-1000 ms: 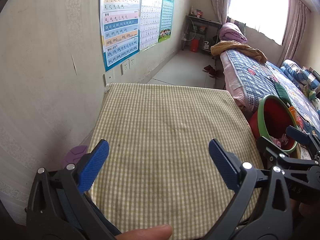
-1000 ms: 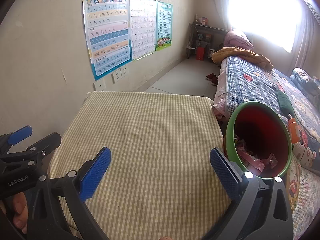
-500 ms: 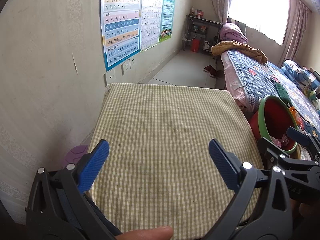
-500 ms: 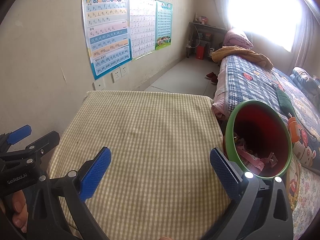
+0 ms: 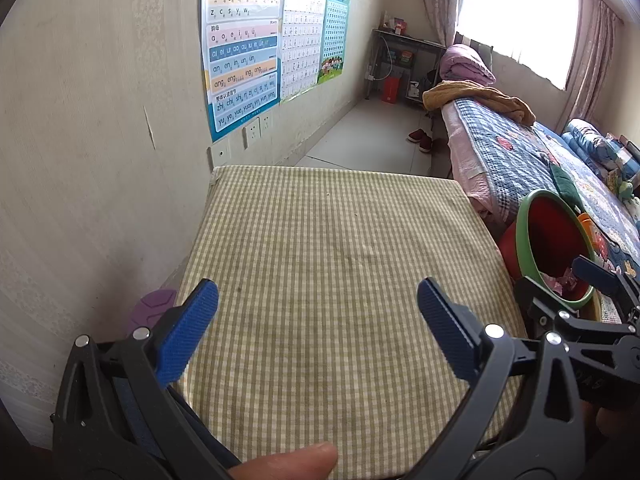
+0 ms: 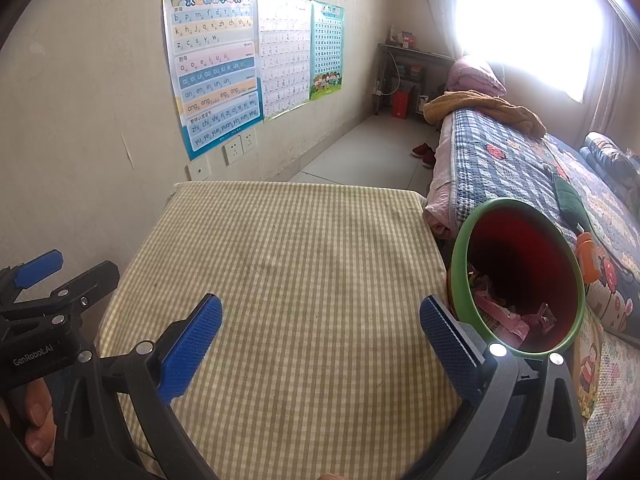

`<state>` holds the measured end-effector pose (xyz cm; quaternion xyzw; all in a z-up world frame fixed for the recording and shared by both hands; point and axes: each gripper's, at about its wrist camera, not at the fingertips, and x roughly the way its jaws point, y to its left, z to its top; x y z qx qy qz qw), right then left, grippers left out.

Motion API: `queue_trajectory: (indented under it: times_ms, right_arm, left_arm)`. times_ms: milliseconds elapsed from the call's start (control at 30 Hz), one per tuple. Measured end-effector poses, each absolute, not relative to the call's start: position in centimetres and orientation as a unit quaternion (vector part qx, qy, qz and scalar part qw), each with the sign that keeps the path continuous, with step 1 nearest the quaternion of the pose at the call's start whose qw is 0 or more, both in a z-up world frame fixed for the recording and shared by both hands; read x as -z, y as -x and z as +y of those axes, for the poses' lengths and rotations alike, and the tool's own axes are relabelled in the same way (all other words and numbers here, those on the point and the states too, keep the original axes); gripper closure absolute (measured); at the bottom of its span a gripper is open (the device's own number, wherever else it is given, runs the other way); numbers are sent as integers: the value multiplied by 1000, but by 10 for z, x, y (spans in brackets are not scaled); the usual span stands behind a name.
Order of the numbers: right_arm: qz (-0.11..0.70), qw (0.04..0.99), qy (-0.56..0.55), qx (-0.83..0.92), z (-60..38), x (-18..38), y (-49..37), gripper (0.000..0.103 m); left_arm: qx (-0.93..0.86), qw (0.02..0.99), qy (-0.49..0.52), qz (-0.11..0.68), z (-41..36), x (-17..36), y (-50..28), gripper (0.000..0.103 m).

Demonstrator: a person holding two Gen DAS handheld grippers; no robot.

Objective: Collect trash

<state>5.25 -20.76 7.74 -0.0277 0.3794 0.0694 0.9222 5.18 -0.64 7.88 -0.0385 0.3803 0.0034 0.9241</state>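
We hold both the left tongs and right tongs wide and empty over the bare table, the pink wrappers apparently already collected in the bin, so we likely only withdraw.

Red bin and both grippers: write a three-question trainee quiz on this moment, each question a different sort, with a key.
1. True or false: the left gripper is shut on a wrapper.
2. Multiple choice: in the right wrist view, the red bin stands (A) in the middle of the checked tabletop, (B) beside the tabletop's right edge, next to the bed, (C) under the posters.
3. Fill in: the bin's rim is ____ in colour.

Key: 1. False; it and the right gripper are both open and empty. 2. B. 3. Green; pink wrappers lie inside the bin.
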Motion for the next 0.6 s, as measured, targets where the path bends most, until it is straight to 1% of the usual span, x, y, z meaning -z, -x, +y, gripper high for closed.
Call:
queue_trajectory:
  times_ms: [600]
  right_arm:
    - [384,920,33,-73,-199,-74,-55,7]
  left_arm:
    - [-11,925,44,378,-3,-79,-51,5]
